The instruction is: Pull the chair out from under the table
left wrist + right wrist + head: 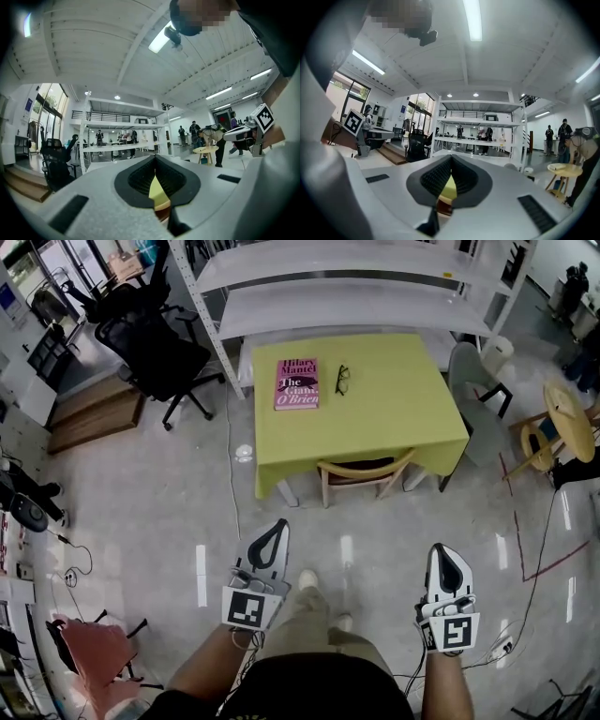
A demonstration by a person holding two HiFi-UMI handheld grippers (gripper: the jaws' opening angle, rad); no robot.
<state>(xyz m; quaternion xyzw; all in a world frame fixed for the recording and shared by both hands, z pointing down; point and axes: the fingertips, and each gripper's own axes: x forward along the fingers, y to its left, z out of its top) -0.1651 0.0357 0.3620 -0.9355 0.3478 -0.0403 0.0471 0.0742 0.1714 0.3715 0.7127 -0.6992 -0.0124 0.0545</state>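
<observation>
Nothing is done yet: the chair (pixel 364 473) sits tucked under the tabletop (pixel 394 399), well ahead of both left gripper (pixel 270 538) and right gripper (pixel 446 561), whose jaws are pressed together, empty.

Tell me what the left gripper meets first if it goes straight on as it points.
The left gripper would probably meet the yellow tablecloth near its front left corner, beside the chair; height is unclear.
</observation>
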